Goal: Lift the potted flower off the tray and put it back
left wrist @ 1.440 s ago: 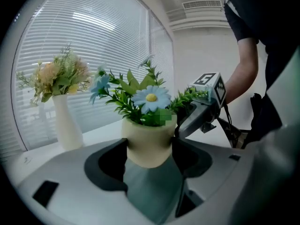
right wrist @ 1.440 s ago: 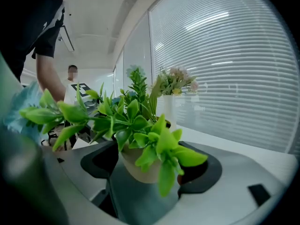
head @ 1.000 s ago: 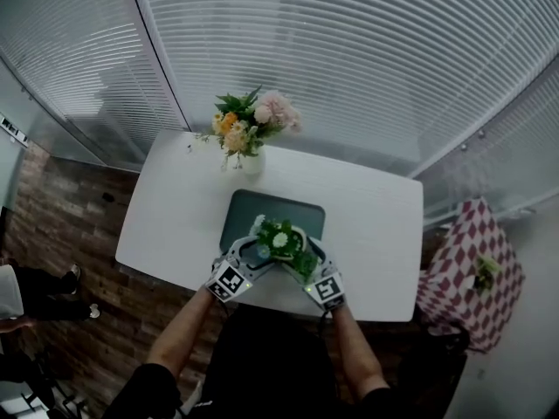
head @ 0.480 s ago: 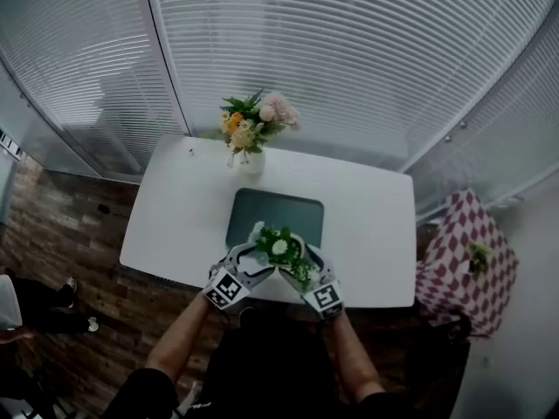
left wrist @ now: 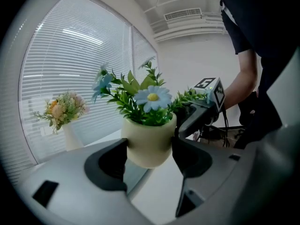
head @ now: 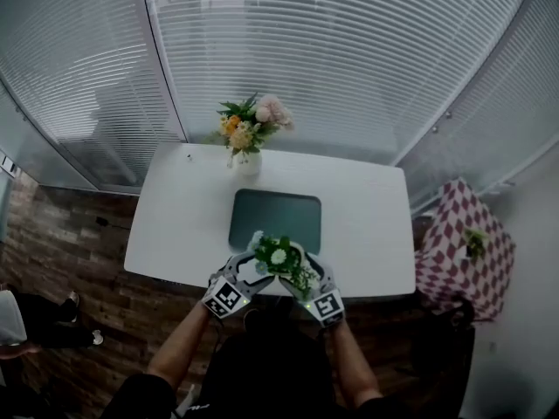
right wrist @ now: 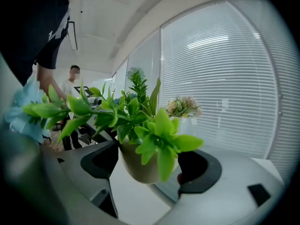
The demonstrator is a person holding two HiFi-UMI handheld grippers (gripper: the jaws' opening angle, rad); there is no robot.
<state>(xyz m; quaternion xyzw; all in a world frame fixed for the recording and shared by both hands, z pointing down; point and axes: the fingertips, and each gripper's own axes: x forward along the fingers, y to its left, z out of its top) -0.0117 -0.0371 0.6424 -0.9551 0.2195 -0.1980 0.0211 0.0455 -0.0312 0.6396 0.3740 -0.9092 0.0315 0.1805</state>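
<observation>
1. Potted flower [head: 279, 256]: it was off the tray [head: 275, 221], held at the near edge of the white tabletop [head: 179, 221], just in front of the tray's near side.
2. The left gripper [left wrist: 150, 154] had its jaws clamped on the cream pot, one dark pad pressed to each side of it.
3. The right gripper [right wrist: 146, 162] gripped the same pot from the other side, its jaws closed against the pot wall under the green leaves.
4. In both gripper views the pot's rounded base showed with tabletop below it, so it seemed to hang clear of the surface, though the wide lens made the gap hard to judge.
5. The tray lay bare at the middle of the tabletop.
6. A white vase of pink and orange flowers [head: 247, 133] stood at the far edge, well apart from the pot.
7. A red-and-white checked cloth [head: 463, 256] lay to the right of the tabletop.
</observation>
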